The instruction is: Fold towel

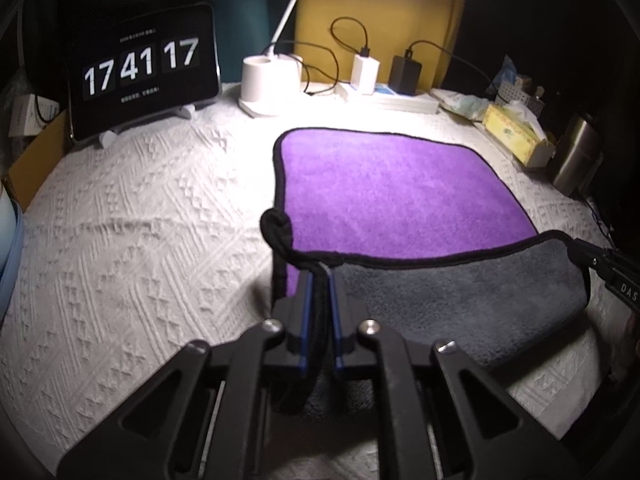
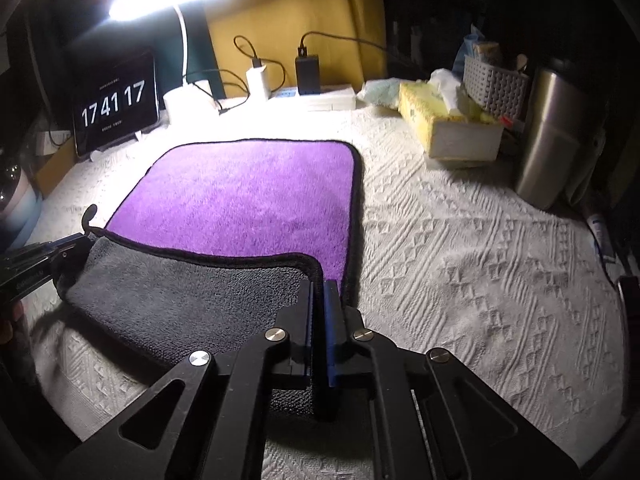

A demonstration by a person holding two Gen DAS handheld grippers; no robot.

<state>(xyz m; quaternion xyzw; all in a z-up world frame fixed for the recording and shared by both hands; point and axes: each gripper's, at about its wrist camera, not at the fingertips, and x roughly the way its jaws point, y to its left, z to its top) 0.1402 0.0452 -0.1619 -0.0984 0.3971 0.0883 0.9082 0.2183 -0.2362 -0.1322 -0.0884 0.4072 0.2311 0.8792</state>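
A towel [image 1: 400, 192], purple on top, grey underneath and black-edged, lies on the white textured cloth [image 1: 140, 220]. Its near edge is lifted and turned over, so the grey underside [image 1: 460, 300] shows. My left gripper [image 1: 320, 276] is shut on the towel's near left corner. My right gripper [image 2: 319, 284] is shut on the near right corner, and the towel [image 2: 248, 196] spreads away from it. The right gripper also shows at the right edge of the left wrist view [image 1: 592, 260], and the left gripper at the left edge of the right wrist view [image 2: 72, 244].
At the back stand a tablet clock [image 1: 144, 68], a white lamp base [image 1: 264, 80], chargers on a power strip [image 1: 384, 92], a yellow tissue box [image 2: 444, 124], a white basket [image 2: 496, 80] and a steel flask [image 2: 552, 132]. A cardboard box [image 1: 36, 156] sits at the left.
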